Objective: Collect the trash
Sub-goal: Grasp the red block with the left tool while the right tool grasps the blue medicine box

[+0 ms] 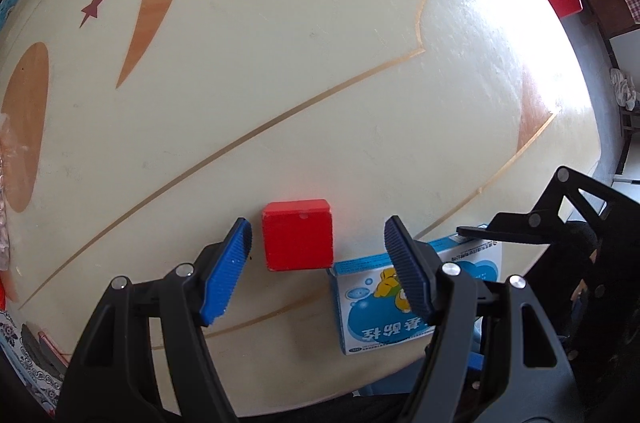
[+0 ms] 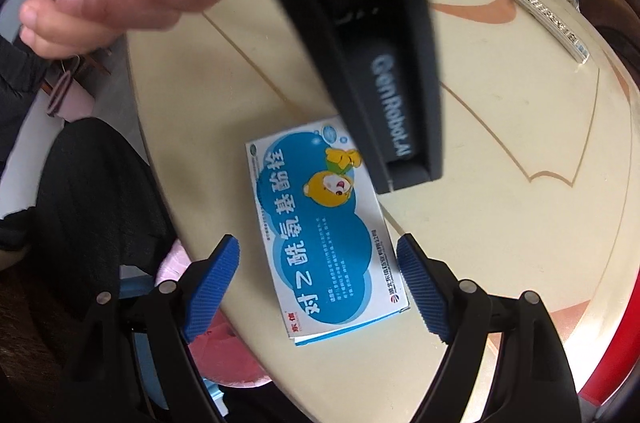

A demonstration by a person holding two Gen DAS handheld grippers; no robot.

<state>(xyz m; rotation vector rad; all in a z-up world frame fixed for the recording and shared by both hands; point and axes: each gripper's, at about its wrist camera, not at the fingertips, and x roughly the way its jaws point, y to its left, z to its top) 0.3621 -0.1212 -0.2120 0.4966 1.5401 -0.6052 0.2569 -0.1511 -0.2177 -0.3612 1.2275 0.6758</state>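
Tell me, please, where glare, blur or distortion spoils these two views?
Left wrist view: window glare washes out the table at upper right; fisheye bows its edges; the red block stays sharp. Right wrist view: the other gripper's body and a hand loom blurred up close; the medicine box reads clearly.

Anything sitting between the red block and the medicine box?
No. In the left wrist view the red block and medicine box nearly meet, only bare table between.

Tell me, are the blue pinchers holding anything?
No. The left gripper hangs open around the red block, and the right gripper open around the medicine box.
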